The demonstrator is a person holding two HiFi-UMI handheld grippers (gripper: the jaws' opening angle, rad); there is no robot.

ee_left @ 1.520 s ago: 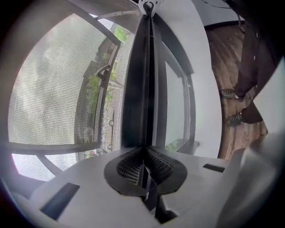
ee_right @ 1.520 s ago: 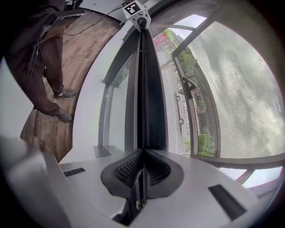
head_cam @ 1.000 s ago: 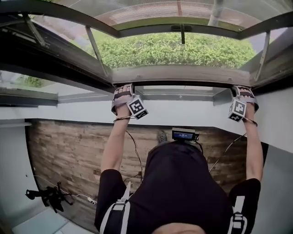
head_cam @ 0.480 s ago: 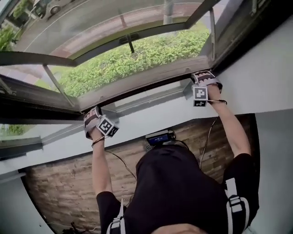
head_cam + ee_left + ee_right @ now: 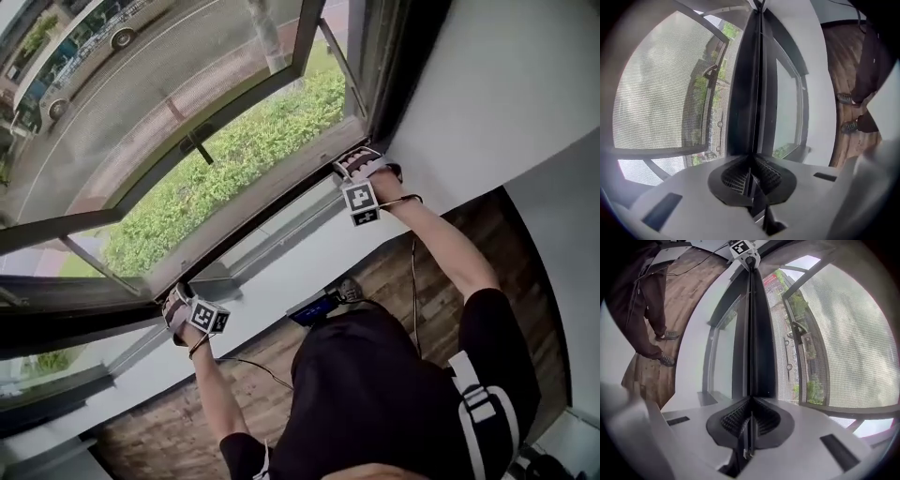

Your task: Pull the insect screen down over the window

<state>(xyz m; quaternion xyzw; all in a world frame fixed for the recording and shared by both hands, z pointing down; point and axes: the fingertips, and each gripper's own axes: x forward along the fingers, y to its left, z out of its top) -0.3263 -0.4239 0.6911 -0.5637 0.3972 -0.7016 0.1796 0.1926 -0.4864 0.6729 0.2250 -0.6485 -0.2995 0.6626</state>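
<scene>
The insect screen's dark bottom bar (image 5: pixel 272 220) runs slantwise across the window opening, just above the white sill (image 5: pixel 281 281). My left gripper (image 5: pixel 180 302) is shut on the bar's left end and my right gripper (image 5: pixel 349 165) is shut on its right end. In the left gripper view the bar (image 5: pixel 750 93) runs straight up from the closed jaws (image 5: pixel 751 176), with grey mesh (image 5: pixel 656 93) to its left. In the right gripper view the same bar (image 5: pixel 757 333) leaves the closed jaws (image 5: pixel 750 420), and the mesh (image 5: pixel 834 333) lies to its right.
Beyond the mesh the glass sash (image 5: pixel 141 112) stands swung outward with its handle (image 5: pixel 192 145); a hedge and a street lie below. A white wall (image 5: pixel 487 84) borders the window on the right. Cables hang from both grippers over the wooden floor (image 5: pixel 169 422).
The head view has swung and tilted, so the window now sits slanted in it. Both grippers keep their hold at the same spots on the bar.
</scene>
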